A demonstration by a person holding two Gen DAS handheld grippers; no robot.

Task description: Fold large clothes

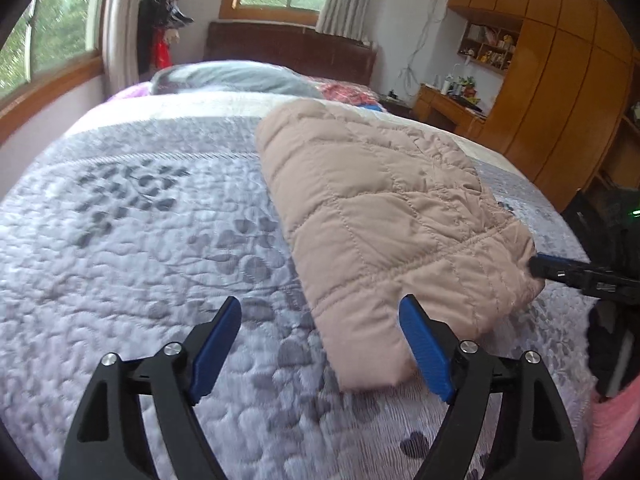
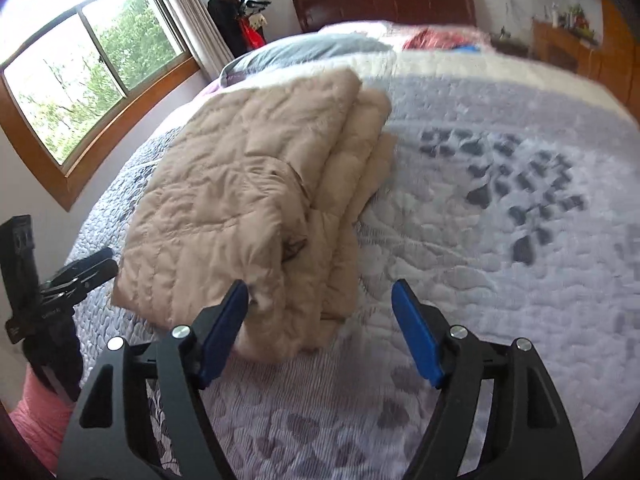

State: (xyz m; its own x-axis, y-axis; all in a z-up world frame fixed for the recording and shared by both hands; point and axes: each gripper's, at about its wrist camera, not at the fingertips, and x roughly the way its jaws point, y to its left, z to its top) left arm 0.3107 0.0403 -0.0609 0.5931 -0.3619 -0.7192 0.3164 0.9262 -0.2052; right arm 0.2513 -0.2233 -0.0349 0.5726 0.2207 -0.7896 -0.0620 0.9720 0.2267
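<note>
Both jaws spread, empty; only the right wrist view shows the folded jacket with stacked layers on the bedspread.

- The quilted jacket is pale pinkish beige, stitched in squares.
- The bedspread is light lavender-grey with darker grey leaf and flower motifs.
- Both grippers have blue finger pads on black frames.
- The wardrobe is orange-brown wood.
- The pillow is grey-blue.
</note>
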